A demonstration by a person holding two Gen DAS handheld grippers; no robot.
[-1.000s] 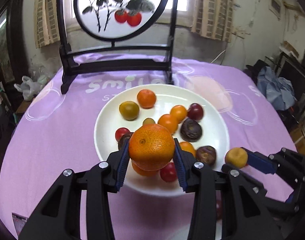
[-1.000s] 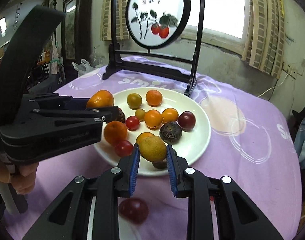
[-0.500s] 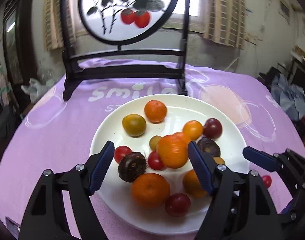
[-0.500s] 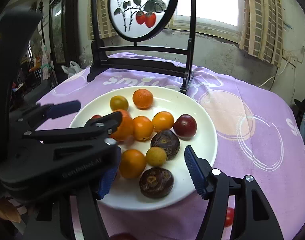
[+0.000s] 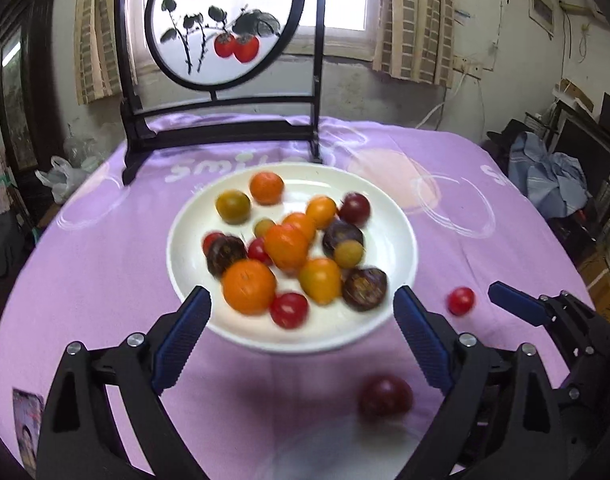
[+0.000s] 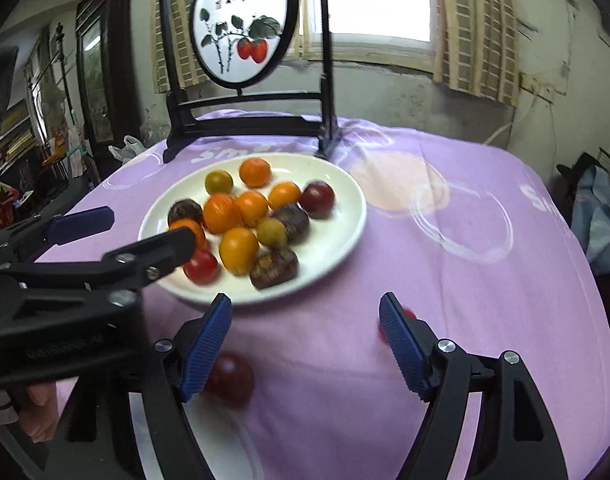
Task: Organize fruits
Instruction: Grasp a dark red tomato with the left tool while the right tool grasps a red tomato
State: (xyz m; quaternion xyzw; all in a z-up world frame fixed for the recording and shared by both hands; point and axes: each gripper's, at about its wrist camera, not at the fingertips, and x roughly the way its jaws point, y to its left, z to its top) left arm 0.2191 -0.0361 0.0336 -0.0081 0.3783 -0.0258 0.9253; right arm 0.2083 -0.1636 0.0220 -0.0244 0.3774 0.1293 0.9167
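A white plate on the purple cloth holds several oranges, red tomatoes and dark passion fruits. A large orange lies at its near edge. My left gripper is open and empty, just short of the plate's near rim. My right gripper is open and empty, over the cloth nearer than the plate. A dark red plum lies on the cloth close to me. A small red tomato lies right of the plate, partly hidden behind the right finger in the right wrist view.
A black stand with a round painted screen stands behind the plate. The purple tablecloth drops off at the table's left and right edges. A pale round object, blurred, lies at the near edge.
Both grippers opened and let go: the large orange and the yellow fruit now lie on the plate. Both grippers pulled back from the plate, toward me.
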